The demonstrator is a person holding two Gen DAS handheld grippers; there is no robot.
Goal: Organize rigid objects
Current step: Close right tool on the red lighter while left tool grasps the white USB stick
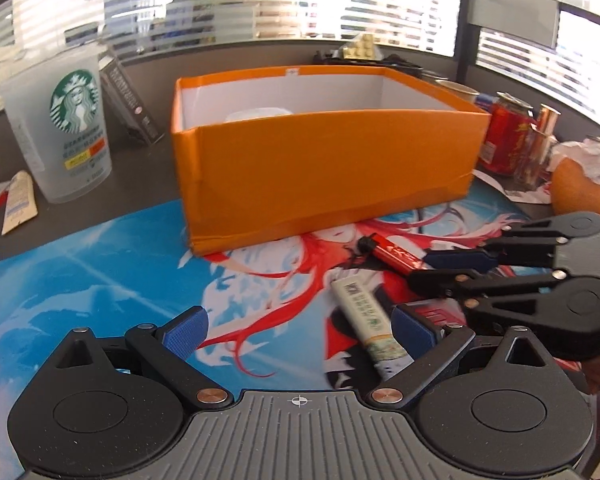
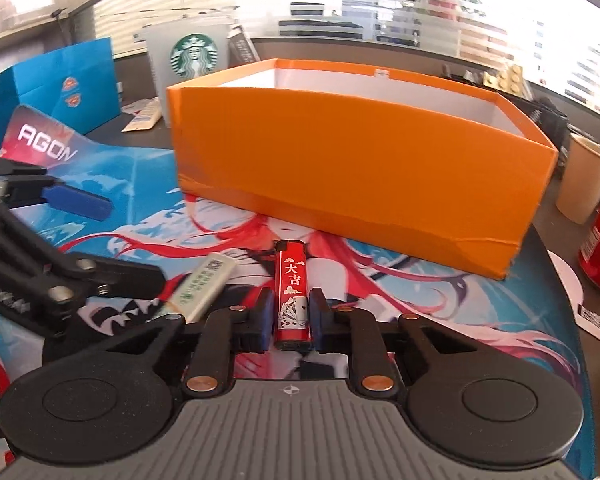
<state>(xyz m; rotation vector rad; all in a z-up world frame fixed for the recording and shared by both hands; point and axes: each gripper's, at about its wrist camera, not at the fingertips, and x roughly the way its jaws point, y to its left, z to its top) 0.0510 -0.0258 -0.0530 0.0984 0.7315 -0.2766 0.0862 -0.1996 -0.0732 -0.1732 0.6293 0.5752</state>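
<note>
the right gripper (image 2: 288, 312) is clamped on the red lighter (image 2: 292, 296), which lies on the mat (image 2: 440, 292) just in front of the orange box's (image 2: 340, 152) near wall, cap end toward the box. the left gripper (image 1: 300, 328) hangs with its jaws apart and nothing between them — a pale tube (image 1: 366, 322) lies on the mat beside its right finger. a clear cup (image 1: 66, 128) stands off the mat's far left corner; a red can (image 1: 504, 136) stands past the box's right end.

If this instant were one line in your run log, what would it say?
right hand-held gripper: shut on red lighter | left hand-held gripper: open, empty | white tube: on mat | orange box: behind
</note>
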